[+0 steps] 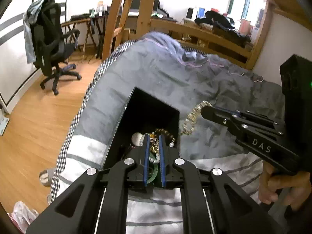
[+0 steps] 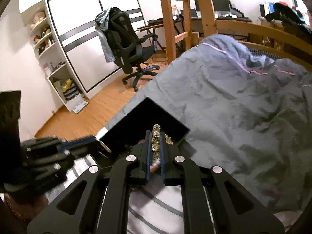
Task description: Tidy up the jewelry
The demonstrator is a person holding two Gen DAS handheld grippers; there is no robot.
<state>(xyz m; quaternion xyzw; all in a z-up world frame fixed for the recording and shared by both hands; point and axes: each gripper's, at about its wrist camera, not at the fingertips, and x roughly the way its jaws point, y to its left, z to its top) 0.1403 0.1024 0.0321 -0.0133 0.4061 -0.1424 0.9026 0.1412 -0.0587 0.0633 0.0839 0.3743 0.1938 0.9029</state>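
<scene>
A black open jewelry box [image 1: 134,117] lies on the grey quilt and holds several pieces, among them a white bead [image 1: 136,138] and a brown bead bracelet [image 1: 164,131]. My left gripper [image 1: 154,139] is over the box, shut on a gold chain piece [image 1: 154,146]. My right gripper [image 1: 203,110] is to the right of the box, shut on a clear yellowish bead bracelet [image 1: 192,119] that hangs above the quilt. In the right wrist view the bracelet [image 2: 156,136] sits between my right gripper's [image 2: 155,135] fingers above the box [image 2: 136,124].
The box rests on a bed with a grey quilt [image 1: 195,81] and a white striped sheet [image 1: 85,152]. A wooden floor [image 1: 39,120] and a black office chair [image 1: 52,44] are to the left. A wooden bed frame [image 1: 214,39] stands behind.
</scene>
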